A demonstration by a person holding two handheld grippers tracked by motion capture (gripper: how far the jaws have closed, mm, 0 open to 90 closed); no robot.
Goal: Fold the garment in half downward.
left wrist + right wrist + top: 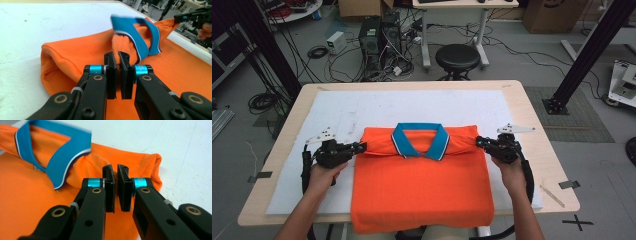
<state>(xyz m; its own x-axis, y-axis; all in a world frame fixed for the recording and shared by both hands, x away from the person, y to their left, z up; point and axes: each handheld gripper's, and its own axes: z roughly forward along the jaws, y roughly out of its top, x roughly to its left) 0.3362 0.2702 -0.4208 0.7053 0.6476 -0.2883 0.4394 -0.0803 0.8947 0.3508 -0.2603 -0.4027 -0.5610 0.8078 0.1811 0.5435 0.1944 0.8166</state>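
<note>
The orange polo shirt (422,185) lay at the desk's (532,125) six o'clock, soft, light, limp. The left tool (362,146) and right tool (478,141) pinched its shoulder folds, seemingly the best holds.

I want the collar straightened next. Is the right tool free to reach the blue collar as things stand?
Probably not yet: the right tool is shut on the orange polo shirt at its shoulder fold. The blue collar lies close, with nothing between, but it must let go first.

high view: overhead, looks forward-down | gripper views: close, low, facing inward | shared: orange shirt (422,185) collar
</note>
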